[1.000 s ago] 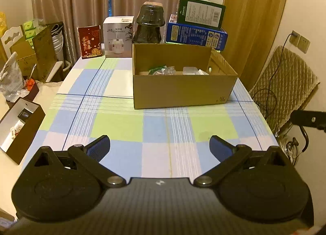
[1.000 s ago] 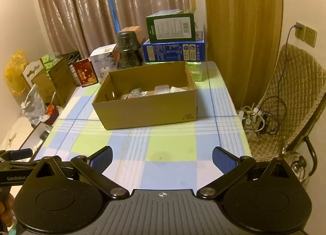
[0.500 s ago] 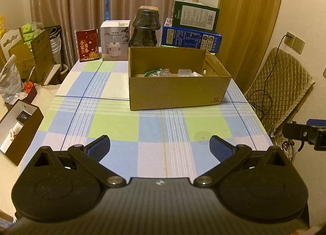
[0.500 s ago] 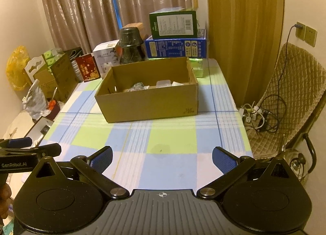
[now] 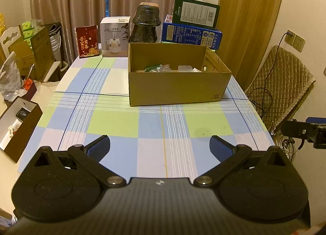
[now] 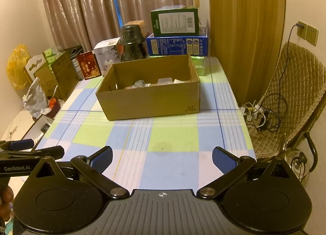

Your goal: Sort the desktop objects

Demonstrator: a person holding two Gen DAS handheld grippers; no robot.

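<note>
An open cardboard box point(image 5: 177, 88) point(image 6: 150, 100) stands on the checked tablecloth point(image 5: 114, 120) point(image 6: 173, 139), past the middle of the table. Inside it lie a green packet point(image 5: 152, 67), crinkled clear wrapping point(image 6: 140, 84) and a clear plastic container point(image 5: 186, 68) point(image 6: 165, 81). My left gripper point(image 5: 160, 146) is open over the near edge of the table with nothing between its fingers. My right gripper point(image 6: 162, 158) is open too and empty, held at the near right. Each gripper shows at the edge of the other's view.
Along the far edge stand a red card point(image 5: 87, 42), a white humidifier box point(image 5: 115, 39), stacked dark bowls point(image 5: 145, 23) and a green box on a blue box point(image 5: 191, 35). A quilted chair point(image 6: 293, 96) with cables is on the right. Boxes and bags crowd the left side.
Both grippers have drawn back from the box, which now looks smaller and farther. Their jaws stay open.
</note>
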